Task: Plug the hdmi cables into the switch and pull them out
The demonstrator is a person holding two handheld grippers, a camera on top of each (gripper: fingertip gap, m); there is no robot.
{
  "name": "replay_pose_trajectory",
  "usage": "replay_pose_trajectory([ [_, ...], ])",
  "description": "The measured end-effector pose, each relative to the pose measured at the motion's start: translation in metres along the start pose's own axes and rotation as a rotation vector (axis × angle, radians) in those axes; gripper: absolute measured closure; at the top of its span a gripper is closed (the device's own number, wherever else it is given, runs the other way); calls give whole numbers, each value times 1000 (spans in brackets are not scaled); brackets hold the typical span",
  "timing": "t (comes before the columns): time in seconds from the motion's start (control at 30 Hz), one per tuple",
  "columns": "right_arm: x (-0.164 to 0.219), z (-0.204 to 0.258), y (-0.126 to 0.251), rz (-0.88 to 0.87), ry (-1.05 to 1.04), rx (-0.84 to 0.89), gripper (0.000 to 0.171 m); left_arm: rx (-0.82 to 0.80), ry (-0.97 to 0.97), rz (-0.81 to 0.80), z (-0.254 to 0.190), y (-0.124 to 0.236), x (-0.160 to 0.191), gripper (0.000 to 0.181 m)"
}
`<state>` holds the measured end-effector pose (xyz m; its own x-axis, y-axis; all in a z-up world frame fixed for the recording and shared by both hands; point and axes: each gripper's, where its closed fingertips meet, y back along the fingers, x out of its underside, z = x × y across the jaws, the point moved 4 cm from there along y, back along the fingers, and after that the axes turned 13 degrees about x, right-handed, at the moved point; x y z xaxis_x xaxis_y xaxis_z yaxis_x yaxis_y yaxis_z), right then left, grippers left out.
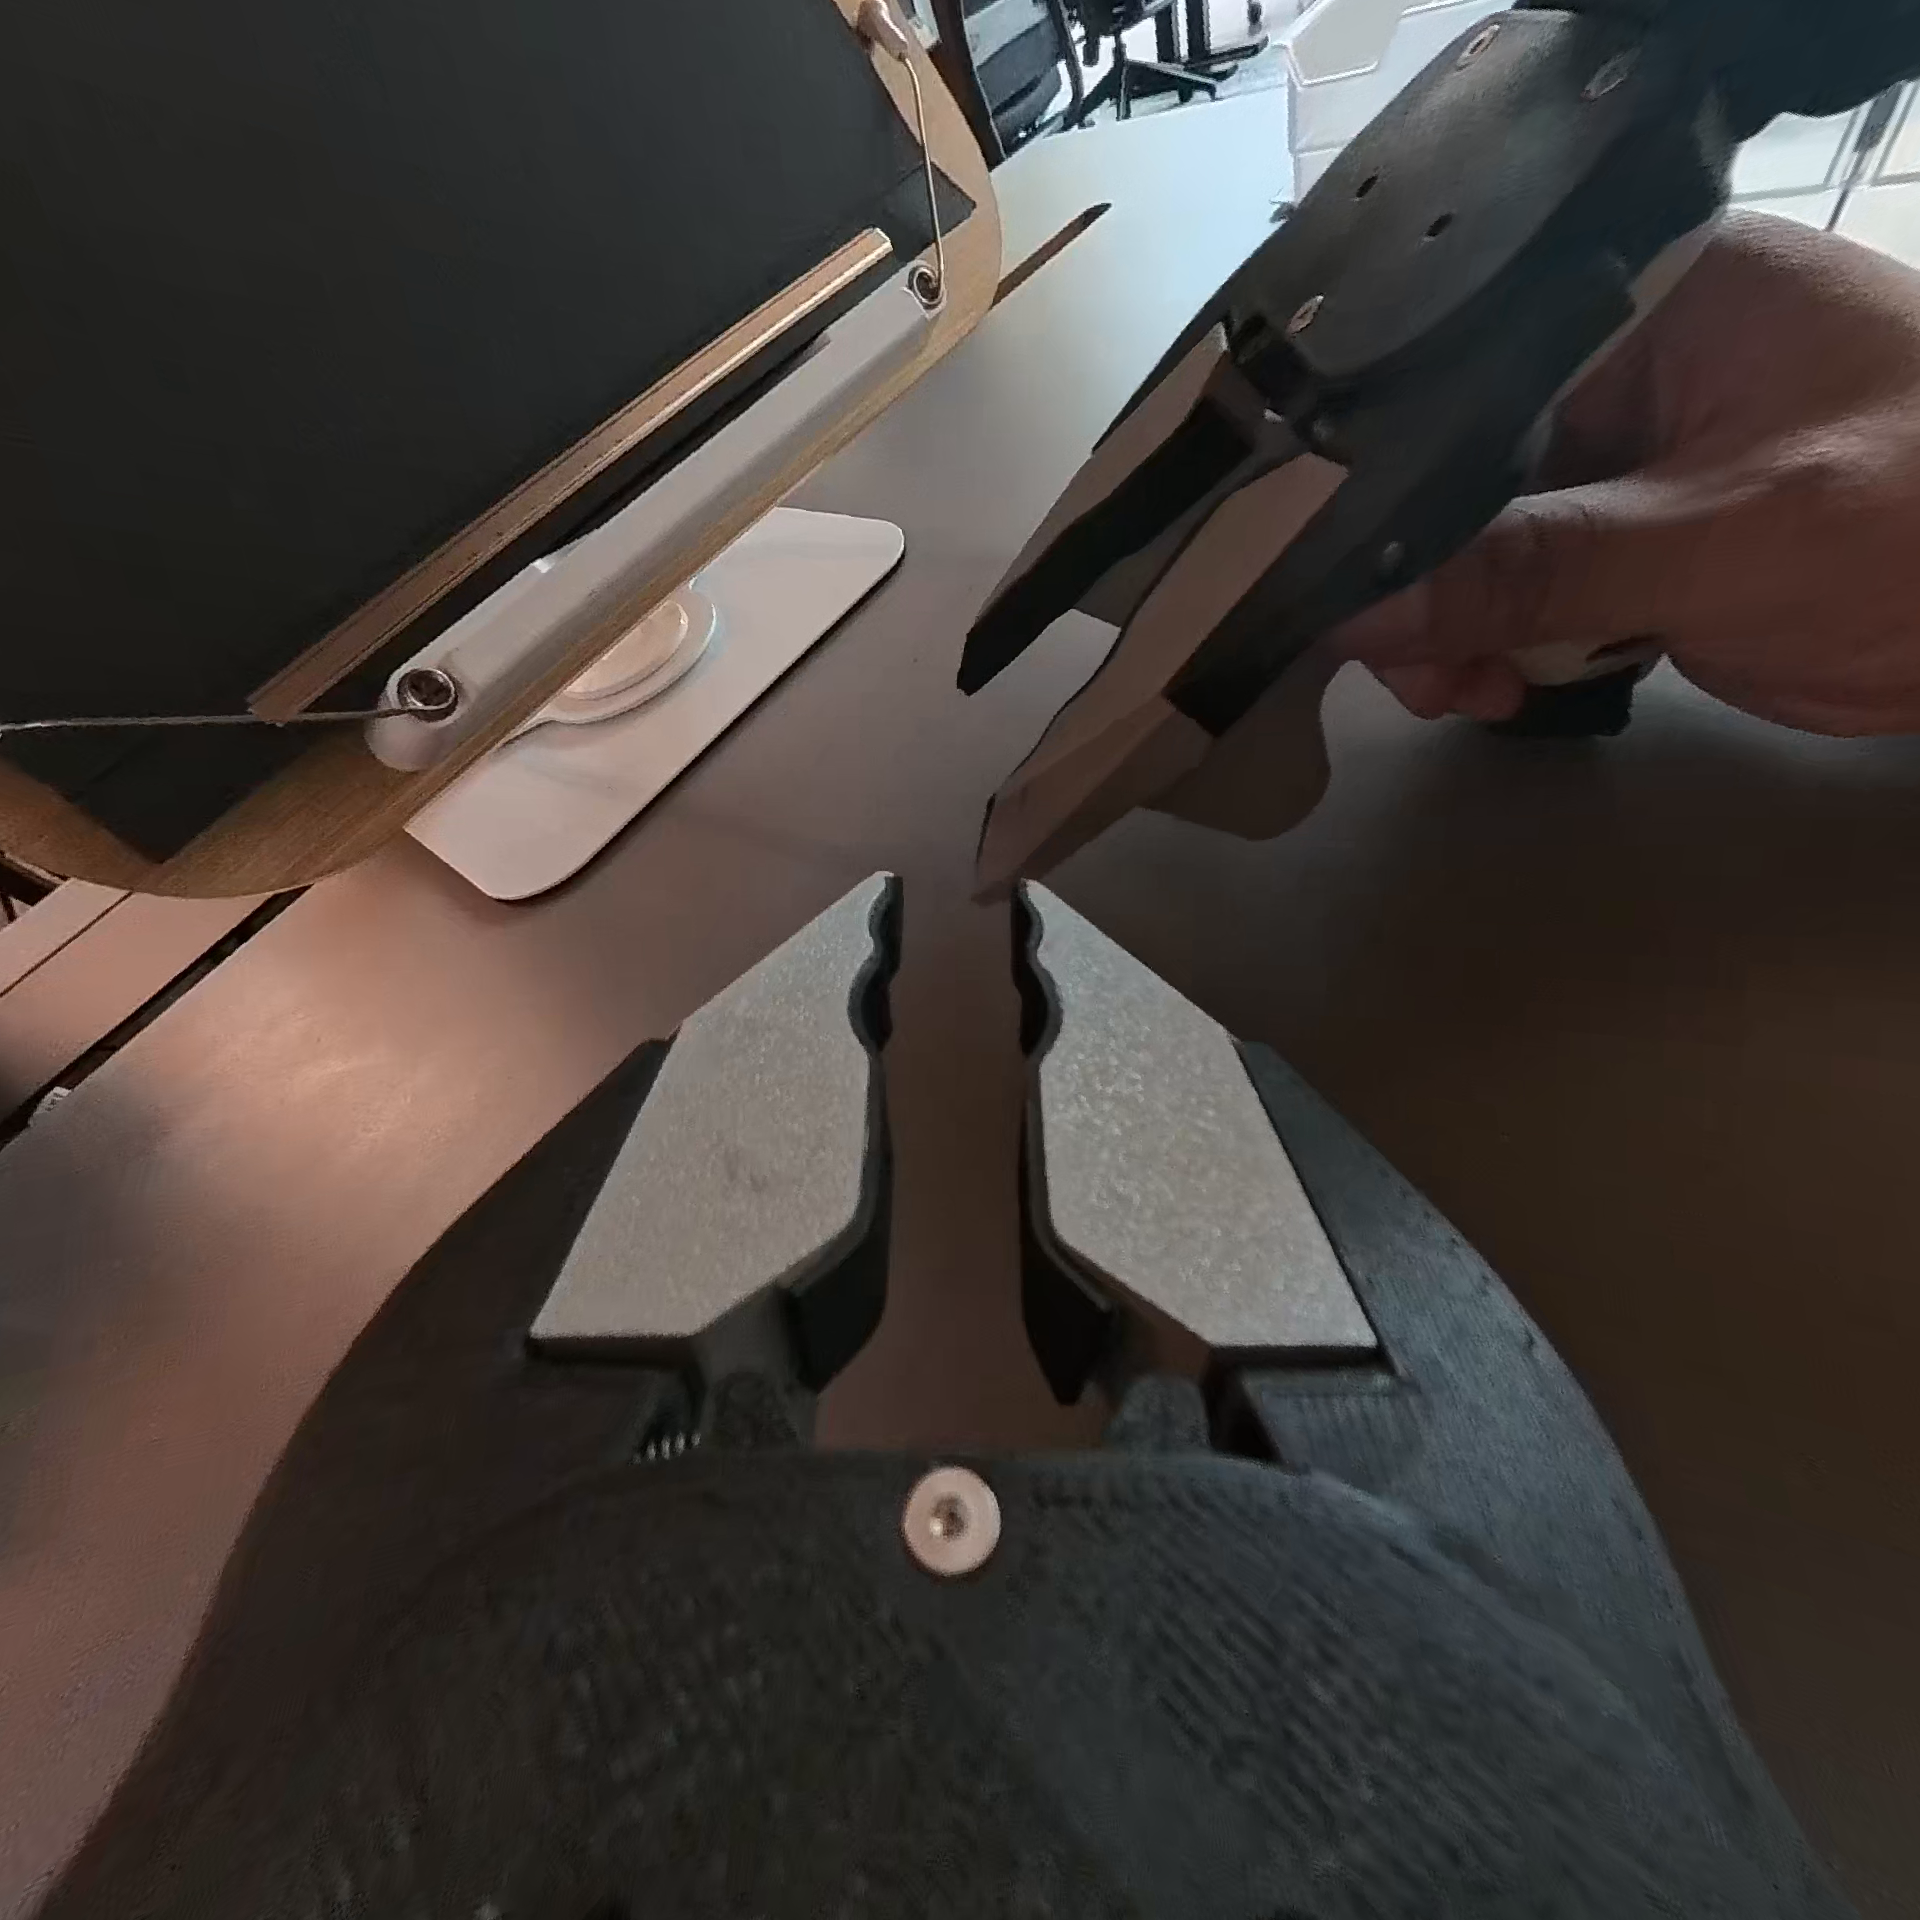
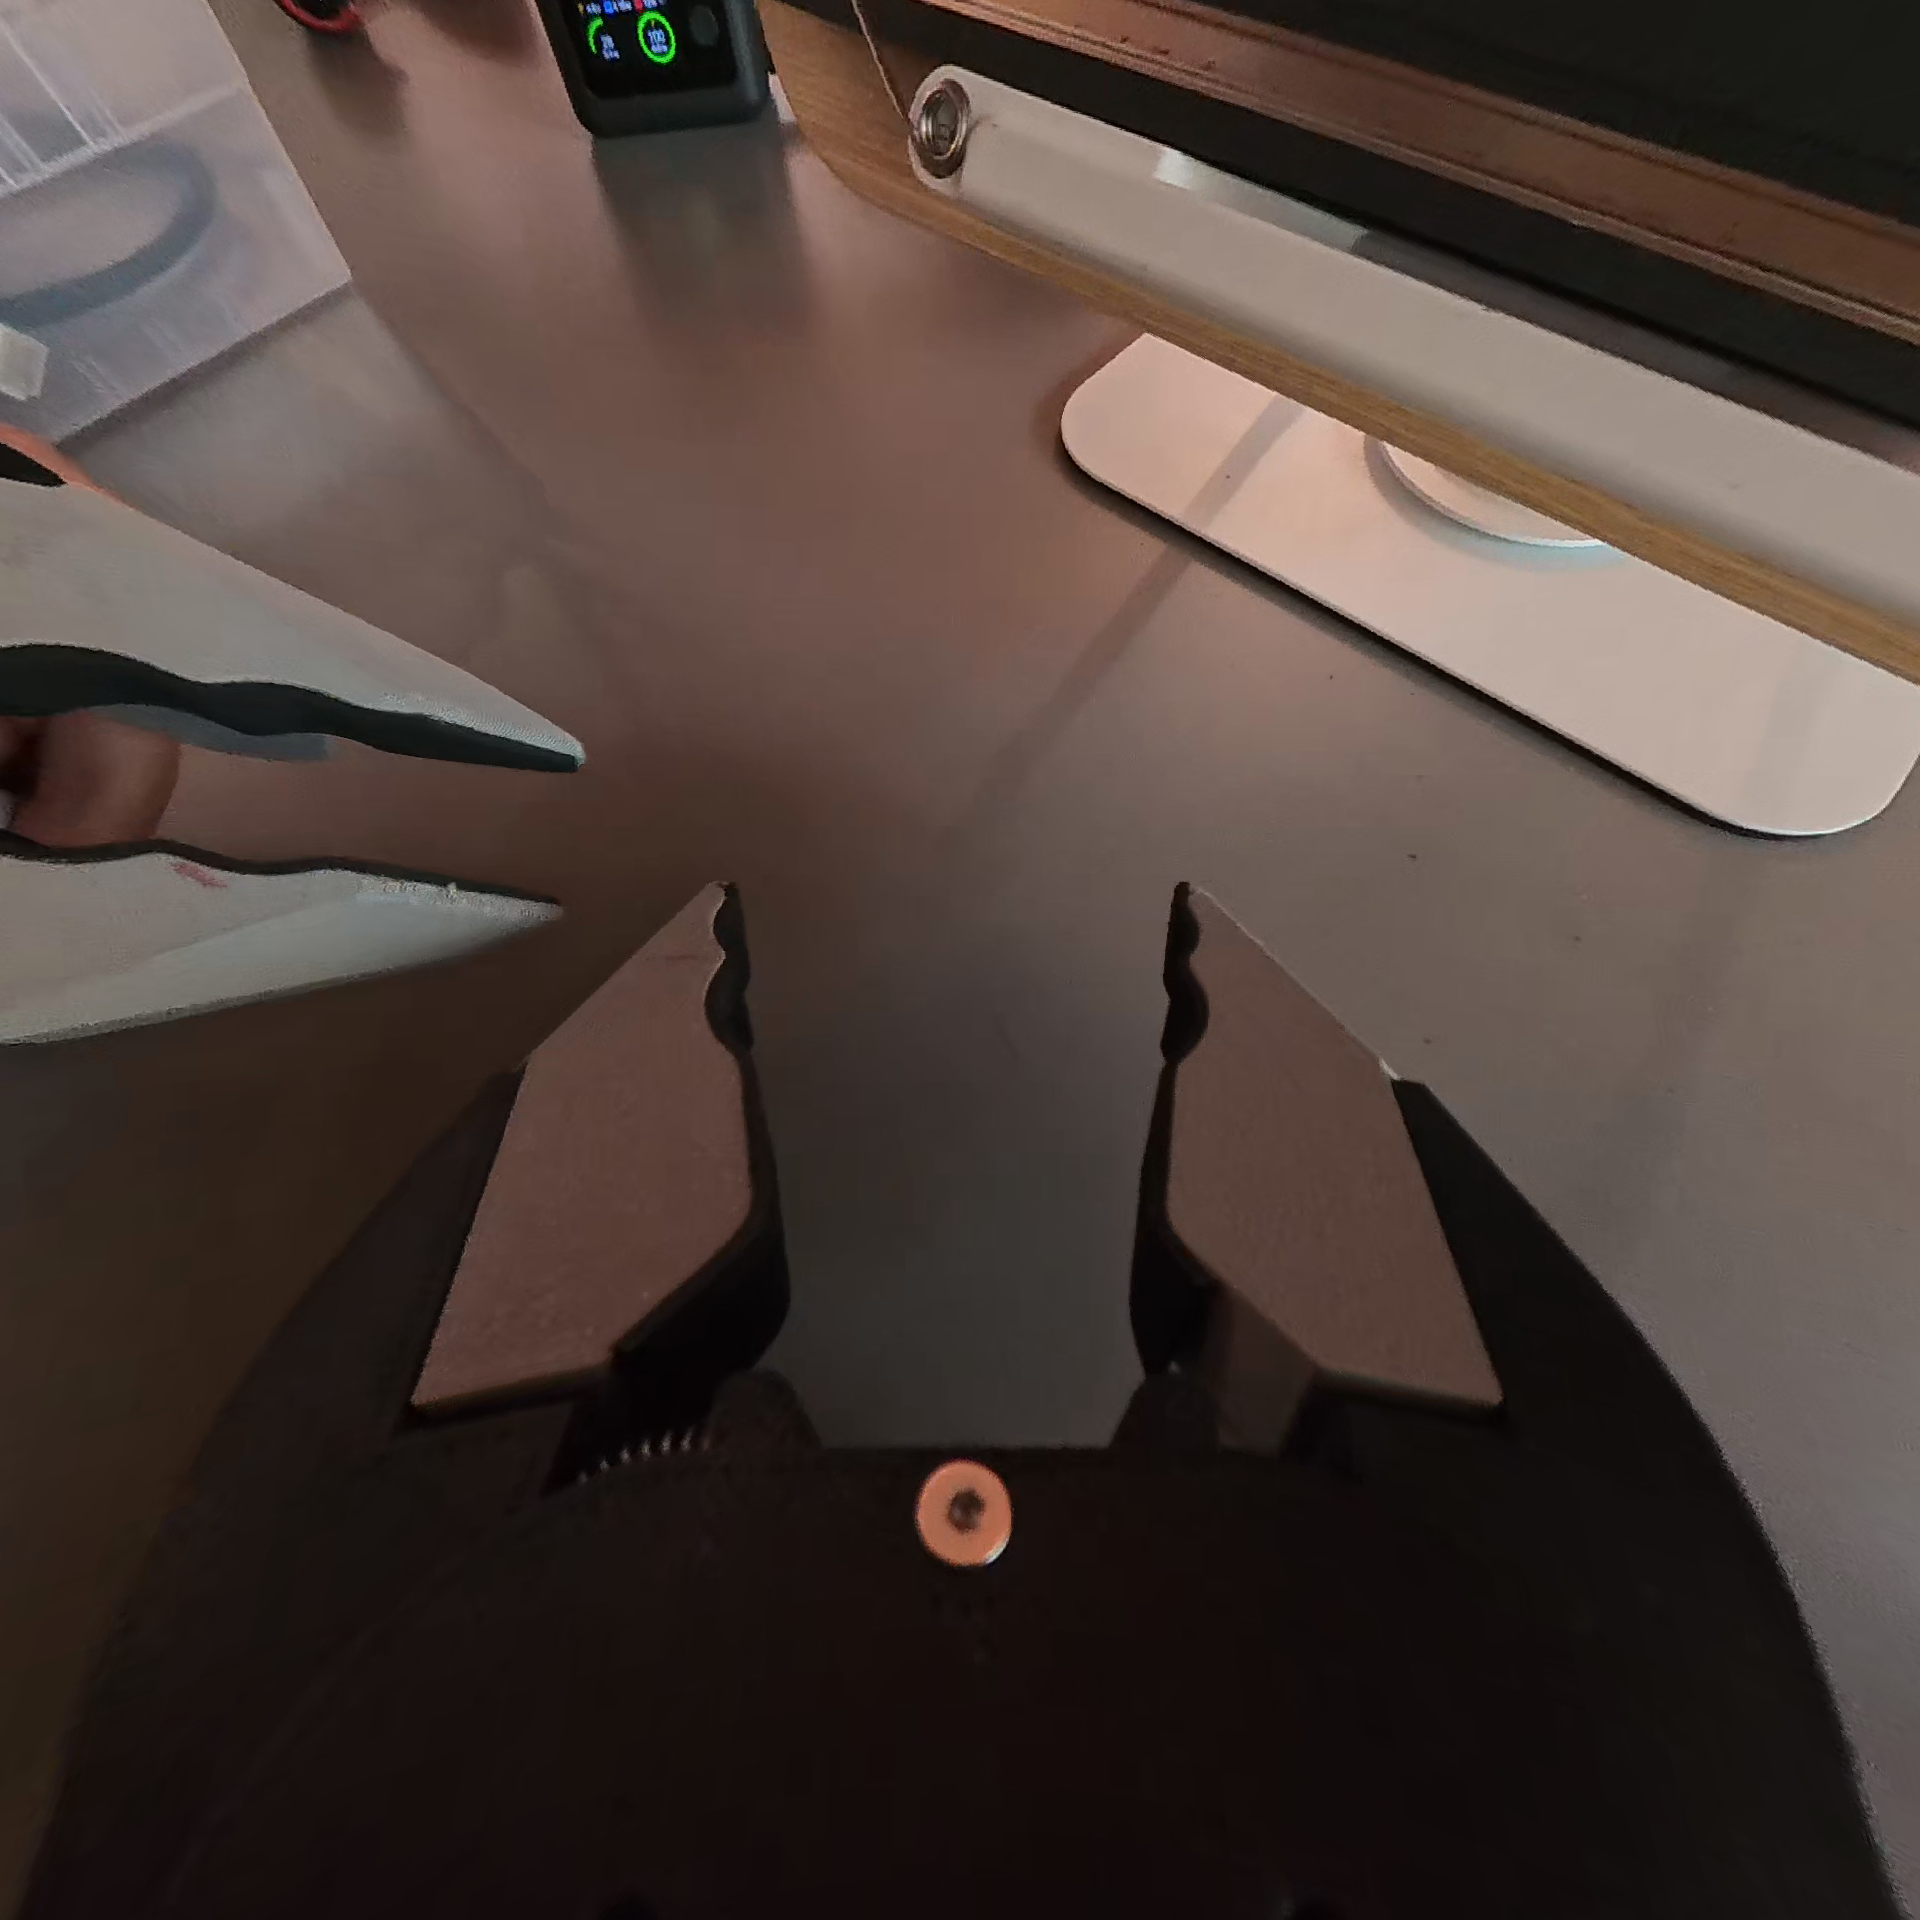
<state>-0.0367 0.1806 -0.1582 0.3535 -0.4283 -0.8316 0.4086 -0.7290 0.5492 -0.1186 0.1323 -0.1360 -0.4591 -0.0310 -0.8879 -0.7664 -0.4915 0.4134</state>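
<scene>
No HDMI cable or switch shows in either view. My left gripper [image 1: 961, 894] hovers over the dark table [image 1: 1507, 1039]; its jaws stand a narrow gap apart with nothing between them. My right gripper [image 2: 954, 894] is wide open and empty over the same table [image 2: 935, 644]. The right gripper also shows in the left wrist view [image 1: 977, 779] at upper right, held by a hand [image 1: 1714, 540], its tips just beyond my left fingertips. The left gripper shows at the left edge of the right wrist view [image 2: 566, 834], slightly open.
A monitor on a white flat stand base [image 1: 665, 707] stands at the left; it also shows in the right wrist view [image 2: 1507, 623] at upper right. A small device with a lit screen [image 2: 665, 62] and a translucent plastic box [image 2: 135, 229] sit at the far side.
</scene>
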Motion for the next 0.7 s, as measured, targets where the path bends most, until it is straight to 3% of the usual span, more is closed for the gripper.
replay_pose_trajectory([
  [0.7, 0, 1, -2, 11, -20, -36, 98, -17, -53, 52, -5, -3, 4, 165],
])
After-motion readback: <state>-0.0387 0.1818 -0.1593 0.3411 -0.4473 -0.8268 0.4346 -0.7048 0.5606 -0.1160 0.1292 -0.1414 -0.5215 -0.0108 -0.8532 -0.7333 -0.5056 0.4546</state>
